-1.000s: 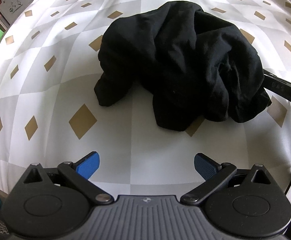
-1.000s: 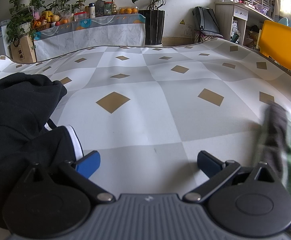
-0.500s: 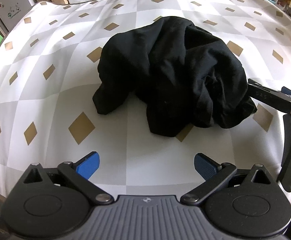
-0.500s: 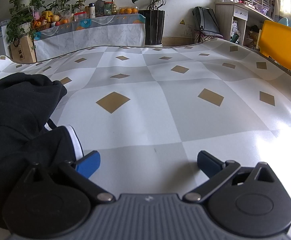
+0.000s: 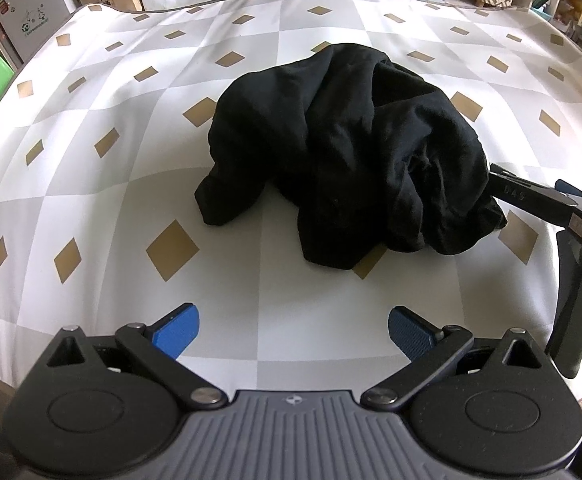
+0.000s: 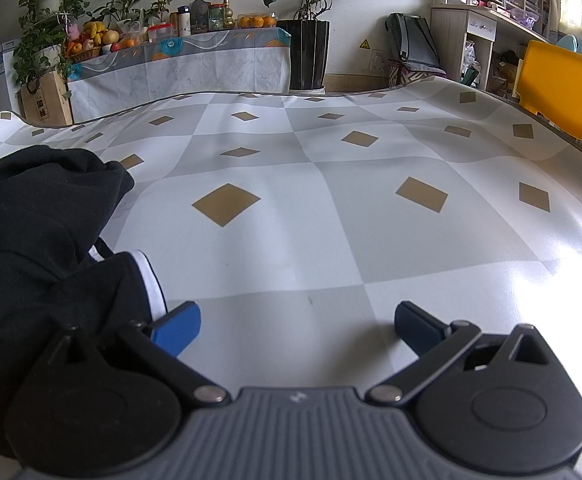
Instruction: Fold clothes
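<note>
Left gripper (image 5: 293, 330): one; fingers spread wide, nothing between the blue pads, poised above bare cloth at the near edge.
Right gripper (image 6: 297, 326): one; fingers spread wide, nothing gripped; its left pad (image 6: 177, 330) sits just beside the garment's white-trimmed edge, contact cannot be confirmed.
Black garment (image 5: 347, 148): one, crumpled in a heap ahead of the left gripper and slightly right; at the right gripper's left side.
Tablecloth (image 5: 91, 128): one, grey-and-white checks with tan diamonds, covering the whole work surface.
Room beyond the right gripper: one yellow chair (image 6: 563, 92) at far right; one large potted plant (image 6: 307, 52) straight ahead; a draped counter (image 6: 179, 64) holding fruit and jars, ahead-left.
</note>
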A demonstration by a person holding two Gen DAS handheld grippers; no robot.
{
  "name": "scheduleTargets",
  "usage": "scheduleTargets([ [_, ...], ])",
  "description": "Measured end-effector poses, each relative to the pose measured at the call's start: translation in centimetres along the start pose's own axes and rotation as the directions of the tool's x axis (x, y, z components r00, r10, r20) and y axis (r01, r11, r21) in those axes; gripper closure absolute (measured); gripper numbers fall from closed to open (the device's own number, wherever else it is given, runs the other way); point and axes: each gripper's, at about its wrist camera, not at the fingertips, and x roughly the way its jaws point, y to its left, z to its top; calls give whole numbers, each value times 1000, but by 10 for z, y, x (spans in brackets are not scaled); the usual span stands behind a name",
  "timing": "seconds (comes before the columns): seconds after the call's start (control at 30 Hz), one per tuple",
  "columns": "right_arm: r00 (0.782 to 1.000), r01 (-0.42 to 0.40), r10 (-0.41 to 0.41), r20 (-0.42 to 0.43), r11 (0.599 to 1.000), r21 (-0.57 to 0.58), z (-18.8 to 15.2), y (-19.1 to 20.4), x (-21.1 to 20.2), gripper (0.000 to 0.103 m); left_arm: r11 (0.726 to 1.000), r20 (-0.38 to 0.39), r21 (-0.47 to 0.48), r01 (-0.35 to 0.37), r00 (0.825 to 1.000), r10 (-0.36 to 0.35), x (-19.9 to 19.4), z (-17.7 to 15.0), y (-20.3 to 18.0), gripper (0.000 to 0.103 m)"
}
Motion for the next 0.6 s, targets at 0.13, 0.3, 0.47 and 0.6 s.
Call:
scheduleTargets([
  [0.13, 1000, 0, 0, 0, 1000, 0, 0, 0, 0, 0, 1000, -3, 0, 2, 1000, -2, 1, 0, 0, 2],
  [0.3, 1000, 0, 0, 0, 1000, 0, 0, 0, 0, 0, 1000, -1, 0, 3, 1000, -3, -1, -2, 1, 2],
  [0.47, 1000, 0, 0, 0, 1000, 0, 0, 0, 0, 0, 1000, -1, -15, 20, 1000, -20, -4, -1, 5, 2],
  [0.6, 1000, 0, 0, 0, 1000, 0, 0, 0, 0, 0, 1000, 16, -6, 19, 1000, -19, -8, -1, 3, 2],
])
